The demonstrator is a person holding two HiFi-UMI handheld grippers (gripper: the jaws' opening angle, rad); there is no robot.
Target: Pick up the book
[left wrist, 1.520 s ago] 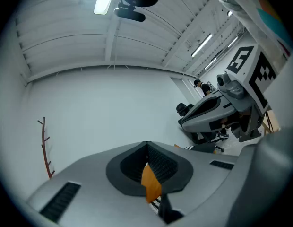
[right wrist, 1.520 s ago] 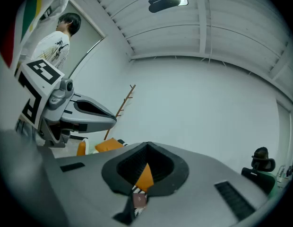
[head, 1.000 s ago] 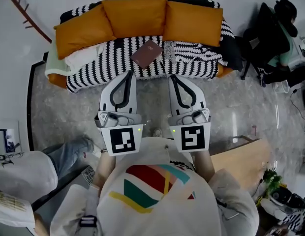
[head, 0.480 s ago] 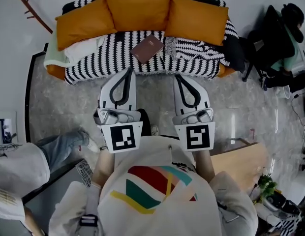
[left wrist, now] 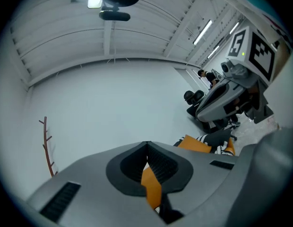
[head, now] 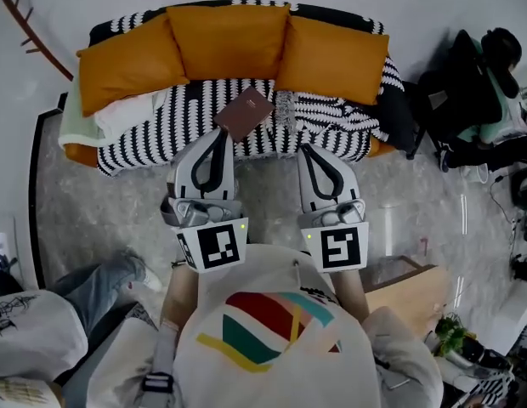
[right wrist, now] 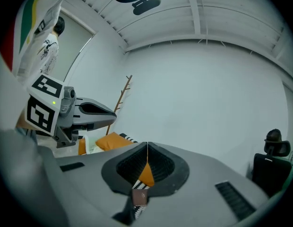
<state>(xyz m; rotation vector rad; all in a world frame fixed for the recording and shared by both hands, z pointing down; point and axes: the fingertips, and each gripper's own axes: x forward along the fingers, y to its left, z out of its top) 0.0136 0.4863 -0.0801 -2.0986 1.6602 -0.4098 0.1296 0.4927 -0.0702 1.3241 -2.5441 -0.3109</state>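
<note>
Where the book point(head: 244, 113) lies: flat on the striped sofa point(head: 153, 138) seat, before 3 orange cushions point(head: 228, 41).
Beside it: crumpled striped throw point(head: 336, 109), to its right.
Left gripper point(head: 222, 133): jaws pressed together, empty, tips by the book's near edge.
Right gripper point(head: 305, 150): jaws together, empty.

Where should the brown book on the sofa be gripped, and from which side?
Probably the near corner of the book, coming level from the front edge of the sofa: it lies flat and turned diagonally, so that corner points forward.
</note>
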